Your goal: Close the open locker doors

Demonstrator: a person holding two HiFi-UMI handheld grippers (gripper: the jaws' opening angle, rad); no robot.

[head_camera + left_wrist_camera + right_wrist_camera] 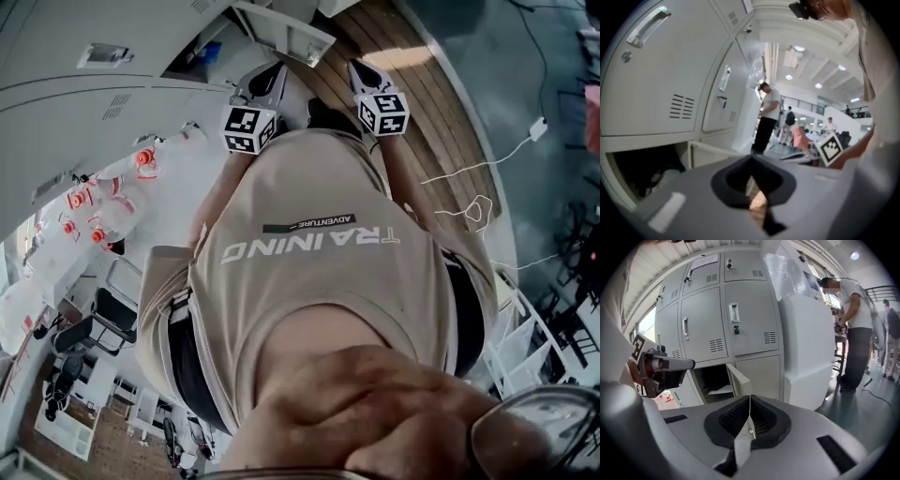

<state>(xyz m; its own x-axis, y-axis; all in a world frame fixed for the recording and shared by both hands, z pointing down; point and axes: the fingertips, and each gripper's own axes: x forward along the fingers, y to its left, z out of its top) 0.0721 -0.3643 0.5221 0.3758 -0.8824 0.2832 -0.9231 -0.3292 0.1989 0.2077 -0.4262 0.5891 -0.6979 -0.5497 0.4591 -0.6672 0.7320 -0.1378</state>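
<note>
Pale grey lockers [740, 319]; black-and-white patterned marker cube [249, 129]

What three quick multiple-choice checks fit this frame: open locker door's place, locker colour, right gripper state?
1. In the right gripper view, which row holds the open door?
A. top row
B. bottom row
C. middle row

2. What colour are the lockers?
A. light grey
B. blue
C. red

3. How do the right gripper's jaws stand?
A. wide apart
B. clamped on a door handle
C. together, with nothing between them

Answers:
1. B: the open door swings out from the lowest row of the lockers.
2. A: every door panel in both gripper views is light grey.
3. C: in its own view the right gripper shows its jaws meeting in a single line, well short of the lockers.
</note>
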